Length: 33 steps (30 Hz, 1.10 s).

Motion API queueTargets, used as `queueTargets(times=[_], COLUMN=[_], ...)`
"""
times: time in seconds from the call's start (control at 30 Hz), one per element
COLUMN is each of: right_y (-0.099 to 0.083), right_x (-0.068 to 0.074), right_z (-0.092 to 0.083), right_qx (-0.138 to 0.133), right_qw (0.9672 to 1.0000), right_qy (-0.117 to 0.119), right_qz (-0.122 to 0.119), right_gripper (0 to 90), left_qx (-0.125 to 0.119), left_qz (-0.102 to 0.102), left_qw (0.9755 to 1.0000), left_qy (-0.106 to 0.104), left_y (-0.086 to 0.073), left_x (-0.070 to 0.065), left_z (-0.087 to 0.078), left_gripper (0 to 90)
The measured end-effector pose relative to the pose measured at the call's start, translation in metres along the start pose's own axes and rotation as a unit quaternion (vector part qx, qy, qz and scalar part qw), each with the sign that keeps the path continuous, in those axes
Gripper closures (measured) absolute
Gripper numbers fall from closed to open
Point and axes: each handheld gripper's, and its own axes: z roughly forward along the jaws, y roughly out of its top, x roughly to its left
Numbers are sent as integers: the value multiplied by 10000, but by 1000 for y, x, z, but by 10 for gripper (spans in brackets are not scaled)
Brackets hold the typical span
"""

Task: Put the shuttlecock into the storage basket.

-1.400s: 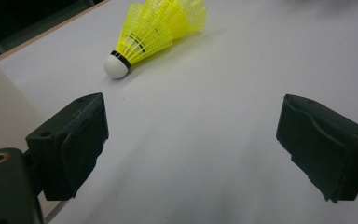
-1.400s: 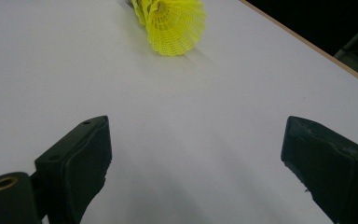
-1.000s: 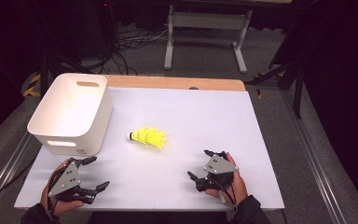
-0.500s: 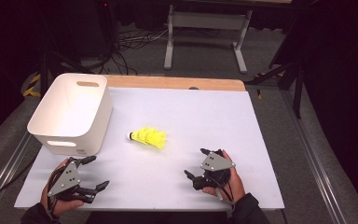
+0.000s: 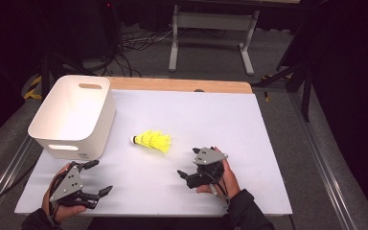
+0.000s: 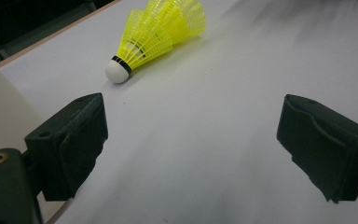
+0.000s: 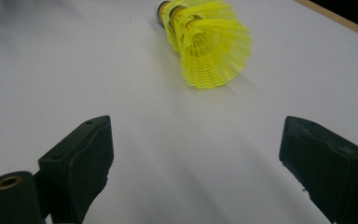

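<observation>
A yellow plastic shuttlecock point(image 5: 152, 141) with a white cork lies on its side on the white table sheet point(image 5: 211, 115), cork pointing left toward the bin. My left gripper point(image 5: 99, 177) sits open near the front left corner; in the left gripper view the shuttlecock point(image 6: 158, 32) lies ahead, cork toward me, beyond the spread jaws of the gripper point(image 6: 193, 140). My right gripper point(image 5: 188, 162) is open a short way to the front right of the shuttlecock. In the right gripper view the shuttlecock's skirt point(image 7: 205, 42) faces me, ahead of the empty gripper point(image 7: 193, 158).
A white plastic bin point(image 5: 72, 115) with handle slots stands at the table's left side, just beyond the left gripper; its wall point(image 6: 0, 107) shows at the left gripper view's left edge. A wooden strip point(image 5: 182, 85) marks the far edge. Cables and a stand lie on the floor behind.
My right gripper has moved a little left and forward, closer to the shuttlecock. The left gripper, the shuttlecock and the bin have stayed put.
</observation>
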Motion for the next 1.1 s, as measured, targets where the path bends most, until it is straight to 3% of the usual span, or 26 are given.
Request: queueTargets(times=[0.13, 0.43, 0.6, 0.83, 0.93, 1.1], right_y=[5, 19, 31, 45, 49, 53], right_x=[2, 3, 6, 9, 6, 5], right_z=[11, 48, 67, 84, 90, 95], right_qx=[128, 319, 413, 506, 458, 409], right_qw=[9998, 9985, 9976, 9978, 9974, 9967], right_qy=[95, 390, 515, 362, 325, 400], right_qz=[-122, 231, 212, 233, 458, 574], right_gripper=[163, 204, 244, 294, 316, 322], left_qx=[-8, -50, -99, -81, -86, -79], left_qz=[-3, 2, -22, 48, 29, 71], left_qw=[10000, 10000, 9999, 10000, 9999, 9999], left_qy=[9, -4, -13, -19, -45, -53], left_y=[0, 1, 1, 2, 1, 2], left_x=[0, -2, -1, 0, 0, 0], left_z=[0, 0, -1, -1, -1, -1], left_gripper=[94, 94, 94, 94, 94, 93])
